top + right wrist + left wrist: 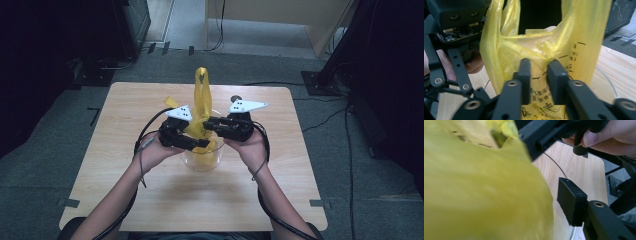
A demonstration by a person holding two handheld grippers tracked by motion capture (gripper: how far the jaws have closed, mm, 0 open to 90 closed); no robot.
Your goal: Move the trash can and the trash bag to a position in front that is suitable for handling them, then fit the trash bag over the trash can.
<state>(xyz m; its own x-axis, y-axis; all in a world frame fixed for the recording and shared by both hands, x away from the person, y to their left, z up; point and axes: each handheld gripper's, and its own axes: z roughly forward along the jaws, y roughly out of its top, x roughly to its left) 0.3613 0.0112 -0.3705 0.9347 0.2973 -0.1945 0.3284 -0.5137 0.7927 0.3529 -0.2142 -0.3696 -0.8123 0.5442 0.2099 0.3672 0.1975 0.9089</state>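
A yellow plastic bag (202, 95) stands in a clear round bowl (202, 161) at the middle of the wooden table (100, 165), one handle sticking up. My left gripper (196, 141) reaches into the bag from the left. In the left gripper view the bag (481, 190) hides one jaw, and a strip of table shows between the bag and the other pad (571, 202). My right gripper (209, 123) comes in from the right. Its jaws (539, 75) stand a narrow gap apart, with the printed film (574, 37) showing between them, not pinched.
The bowl's thin rim (609, 80) curves over the tabletop beside the bag. Beyond the far table edge lie cables (320, 117) on grey carpet, dark equipment stands (340, 65) at the right and a pale wooden unit (280, 15) at the back.
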